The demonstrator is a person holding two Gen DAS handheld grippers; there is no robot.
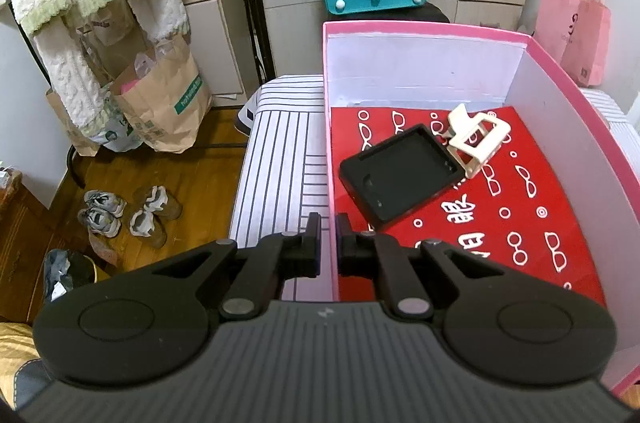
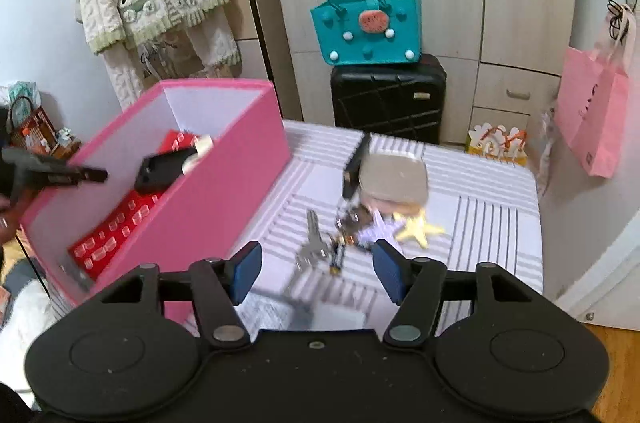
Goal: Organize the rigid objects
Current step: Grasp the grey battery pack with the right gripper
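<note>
A pink box with white inner walls and a red printed sheet on its floor stands on the striped bed. A black case and a white clip lie inside. My left gripper is shut on the box's left wall, one finger on each side. In the right wrist view my right gripper is open over the bed, nothing between its fingers. Just beyond it lie keys, a battery, a yellow star, a beige square case and a black flat piece.
A black suitcase with a teal bag on top stands against the wardrobe behind the bed. A pink paper bag hangs at the right. Shoes and paper bags sit on the wooden floor to the left.
</note>
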